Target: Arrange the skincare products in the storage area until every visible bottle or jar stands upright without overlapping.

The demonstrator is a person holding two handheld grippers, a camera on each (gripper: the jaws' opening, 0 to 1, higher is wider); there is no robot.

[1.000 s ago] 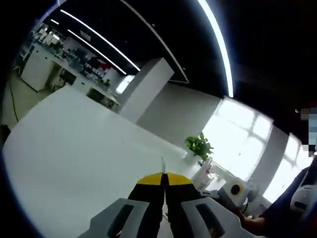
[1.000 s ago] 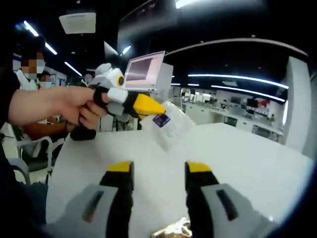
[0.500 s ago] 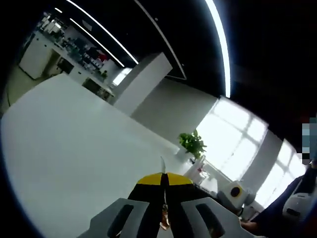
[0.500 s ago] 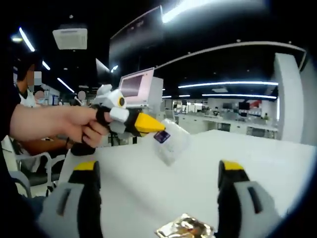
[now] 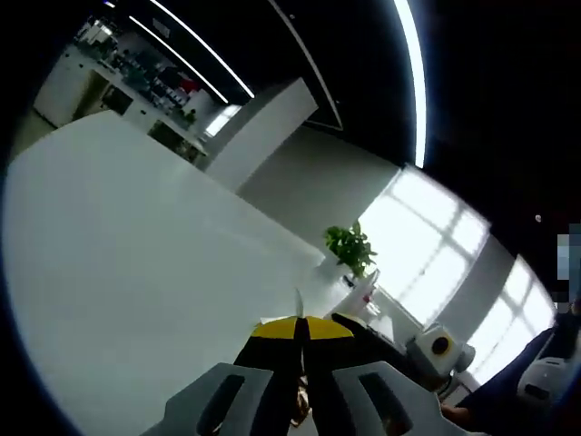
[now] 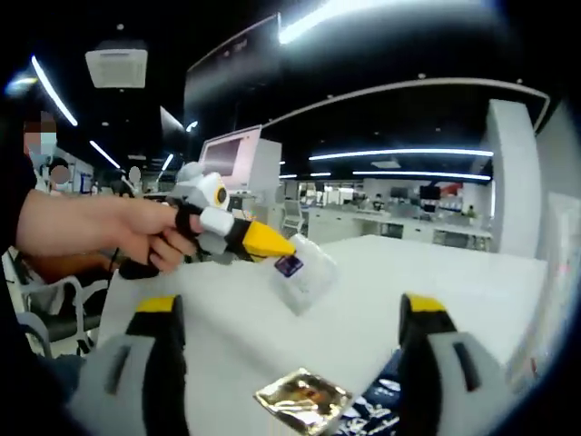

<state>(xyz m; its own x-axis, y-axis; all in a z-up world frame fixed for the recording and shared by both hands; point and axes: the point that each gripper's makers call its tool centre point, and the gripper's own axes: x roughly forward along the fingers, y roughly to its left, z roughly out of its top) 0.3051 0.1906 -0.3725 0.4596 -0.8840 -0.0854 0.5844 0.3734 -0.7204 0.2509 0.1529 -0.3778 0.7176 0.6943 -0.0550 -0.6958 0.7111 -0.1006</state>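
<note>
Two tools: the left tool [image 6: 272,243] pinches a clear sachet [image 6: 304,280] above the white table [image 6: 363,309]. The right tool [image 6: 289,313] gapes wide, a gold sachet [image 6: 302,399] at 6 o'clock.

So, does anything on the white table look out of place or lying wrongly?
Yes. A gold foil sachet lies flat on the white table between the open right gripper jaws, partly overlapping a dark packet. The left gripper holds a clear sachet aloft.
</note>
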